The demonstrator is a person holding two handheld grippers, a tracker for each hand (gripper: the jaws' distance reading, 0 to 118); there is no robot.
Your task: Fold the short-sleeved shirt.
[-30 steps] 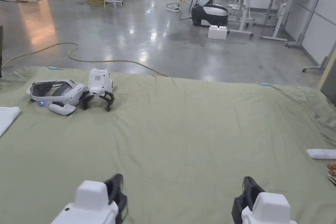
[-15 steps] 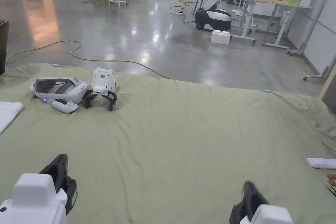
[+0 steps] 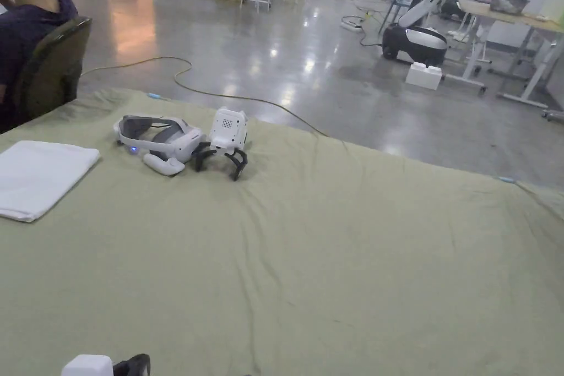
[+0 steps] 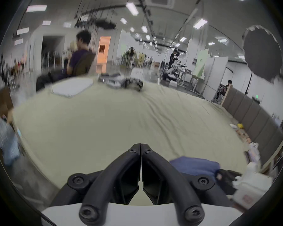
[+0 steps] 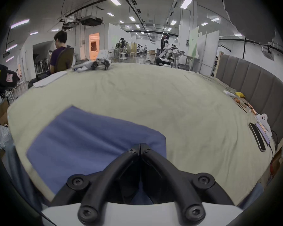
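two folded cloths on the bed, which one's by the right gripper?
The blue folded cloth, lying just ahead of the shut right gripper. The white folded cloth lies at the far left edge, beside the headset.

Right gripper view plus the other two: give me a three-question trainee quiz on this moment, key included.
1. True or false: the blue shirt lies spread out flat, unfolded.
2. Which lies nearer the headset: the spare gripper or the white folded cloth?
3. Fill in: the right gripper has its fingers ____.

Key: 1 false, it looks folded into a rectangle; 2 the spare gripper; 3 shut, as on the left gripper.
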